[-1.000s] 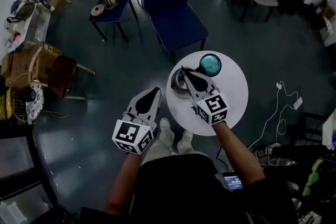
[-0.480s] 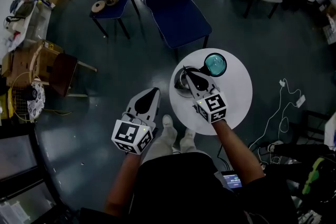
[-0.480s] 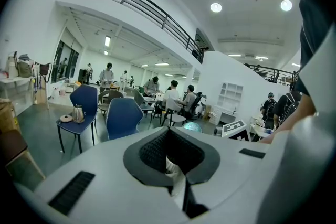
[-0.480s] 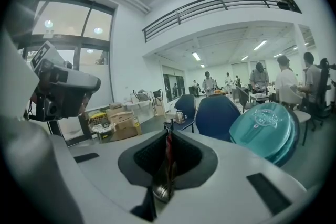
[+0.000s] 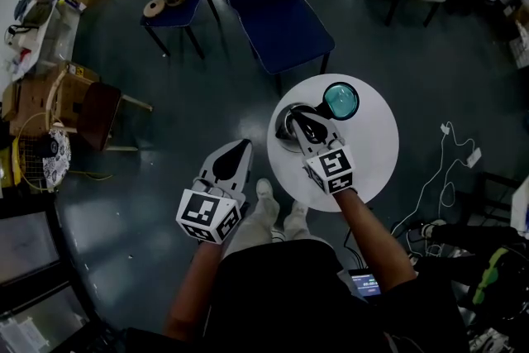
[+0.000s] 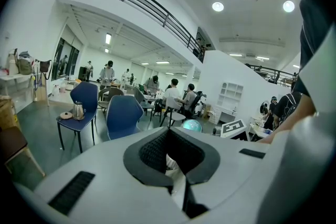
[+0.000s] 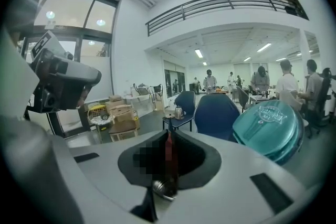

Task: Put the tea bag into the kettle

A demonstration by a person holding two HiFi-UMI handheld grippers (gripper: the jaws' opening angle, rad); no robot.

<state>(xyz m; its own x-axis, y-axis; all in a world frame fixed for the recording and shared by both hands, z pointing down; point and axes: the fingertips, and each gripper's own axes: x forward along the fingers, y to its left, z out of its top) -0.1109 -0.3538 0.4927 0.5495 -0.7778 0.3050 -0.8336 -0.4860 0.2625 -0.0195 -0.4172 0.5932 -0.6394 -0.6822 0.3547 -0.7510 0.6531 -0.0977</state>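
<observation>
Both grippers are shut: left gripper on the tea bag, off the table; right gripper seemingly on the lid of the kettle at the table's left edge. Lid removal is judged in hand; bag transfer is required next.

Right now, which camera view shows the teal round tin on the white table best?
The right gripper view: the teal tin fills its right side, close enough to show the lid's embossing. The head view shows it small from above; the left gripper view shows only a tiny distant dome.

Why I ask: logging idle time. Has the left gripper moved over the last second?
No. The left gripper hangs as before, just left of the round table rim.
</observation>
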